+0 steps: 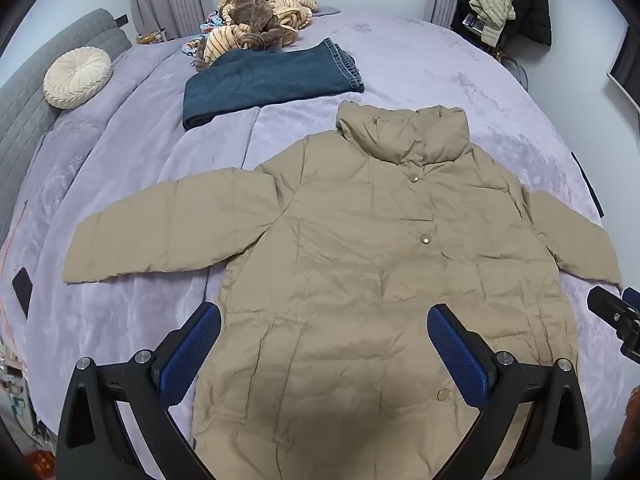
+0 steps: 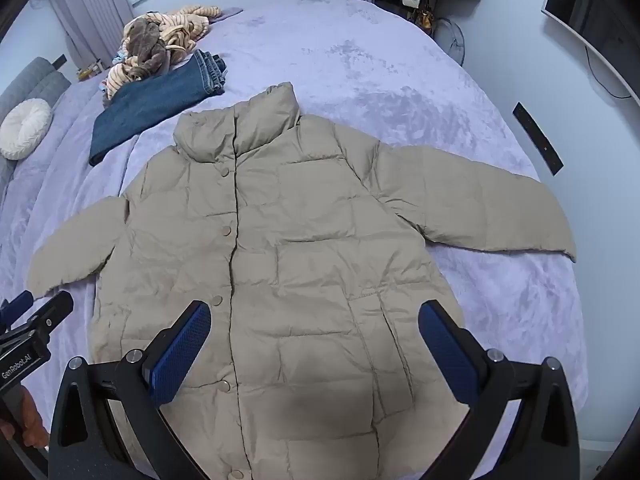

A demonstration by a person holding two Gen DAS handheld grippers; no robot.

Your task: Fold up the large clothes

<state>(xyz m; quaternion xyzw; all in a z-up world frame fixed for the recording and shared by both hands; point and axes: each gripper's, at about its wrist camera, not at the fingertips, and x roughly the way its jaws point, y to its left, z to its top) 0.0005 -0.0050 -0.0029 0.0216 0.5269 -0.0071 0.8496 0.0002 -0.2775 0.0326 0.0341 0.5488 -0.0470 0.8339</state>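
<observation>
Even, cool, soft light fills both views, with no glare. A dim shadow darkens the jacket [image 1: 320,432] between each gripper's fingers. Focus is sharp; fisheye bending curves the bed [image 2: 360,60] ahead, and corners go black.

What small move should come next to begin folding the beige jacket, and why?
Probably carry the left tongs to the cuff of the left sleeve and grip it. The beige jacket lies flat, front up and snapped shut, on the purple bed cover, with both sleeves spread outward. Both the left and the right tongs are open and hold nothing, so a sleeve looks like the natural first fold.
</observation>
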